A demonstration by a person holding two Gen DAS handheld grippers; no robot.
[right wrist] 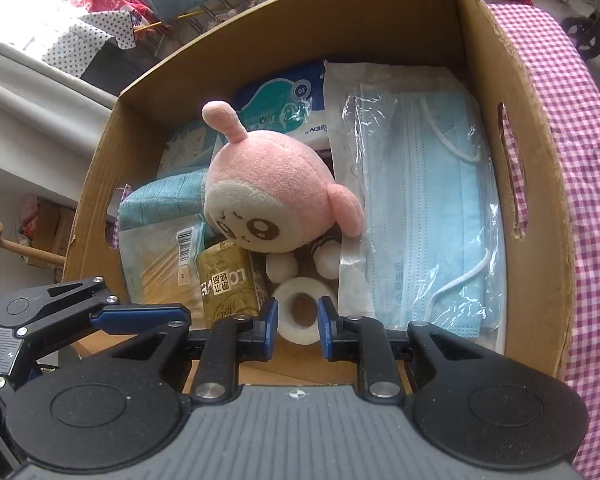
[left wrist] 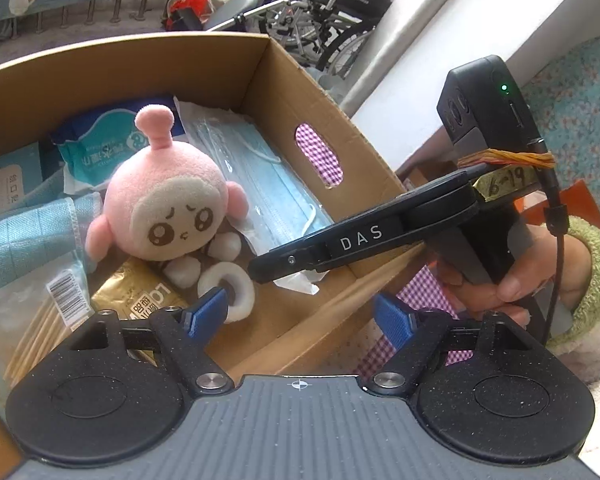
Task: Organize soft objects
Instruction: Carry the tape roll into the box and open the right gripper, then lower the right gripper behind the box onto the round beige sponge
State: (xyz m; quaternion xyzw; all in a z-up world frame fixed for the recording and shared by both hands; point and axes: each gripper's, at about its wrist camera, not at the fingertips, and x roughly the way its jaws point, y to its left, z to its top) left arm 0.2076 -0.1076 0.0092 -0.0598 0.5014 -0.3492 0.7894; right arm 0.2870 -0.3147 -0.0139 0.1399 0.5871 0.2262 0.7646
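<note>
Right gripper (right wrist: 298, 318) parted around white roll (right wrist: 299, 311) by box's (right wrist: 476, 32) near wall, not yet clenched, left gripper (left wrist: 300, 314) released above; best squeezed gently, avoiding plush (right wrist: 268, 192) behind.

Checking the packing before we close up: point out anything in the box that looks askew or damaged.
The pink plush toy lies tipped face-down over the other items rather than sitting flat. The cardboard box shows a ragged, torn edge at its handle cutout. The mask pack lies flat; nothing looks spilled.
</note>
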